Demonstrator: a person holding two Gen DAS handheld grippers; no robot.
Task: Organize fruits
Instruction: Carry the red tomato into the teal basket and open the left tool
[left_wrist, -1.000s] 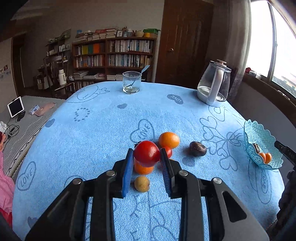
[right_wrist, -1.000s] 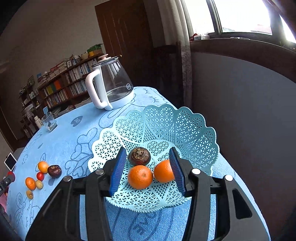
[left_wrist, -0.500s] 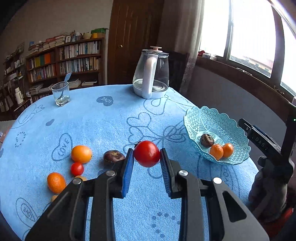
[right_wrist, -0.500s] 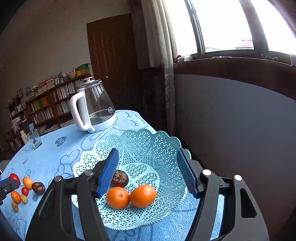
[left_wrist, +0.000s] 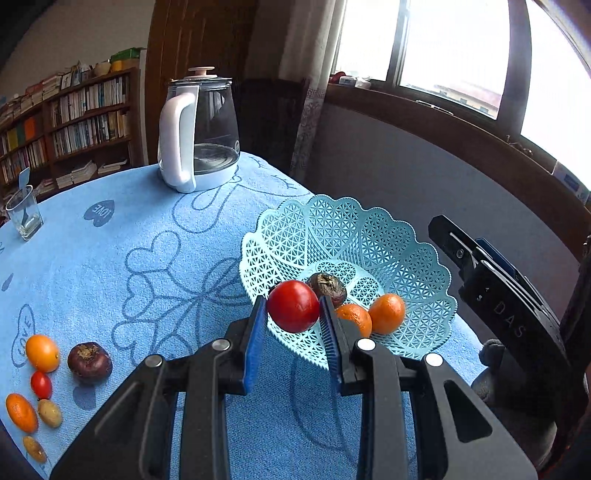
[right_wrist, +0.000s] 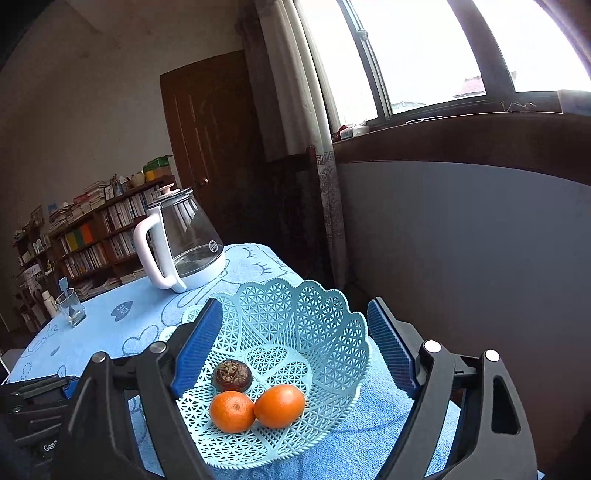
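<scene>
My left gripper (left_wrist: 293, 314) is shut on a red tomato (left_wrist: 293, 311), held in the air at the near rim of the light-blue lattice basket (left_wrist: 373, 236). The basket holds a dark mangosteen (left_wrist: 330, 286) and two oranges (left_wrist: 387, 313). In the right wrist view my right gripper (right_wrist: 293, 332) hovers above the same basket (right_wrist: 314, 317), its jaws opening wide with nothing gripped; the mangosteen (right_wrist: 232, 375) and two oranges (right_wrist: 279, 405) lie below. More fruit rests on the blue cloth at left: an orange (left_wrist: 41, 352), a mangosteen (left_wrist: 89, 362), a small red tomato (left_wrist: 40, 384).
A glass kettle (left_wrist: 197, 129) with a white handle stands at the back of the table, a drinking glass (left_wrist: 24, 216) at far left. The basket sits near the table's right edge, beside a wall and window. The right gripper's black body (left_wrist: 509, 314) is just right of the basket.
My left gripper carried the red tomato rightward from the fruit pile to the basket's rim. The right gripper's jaws spread wide and tilted up above the basket.
</scene>
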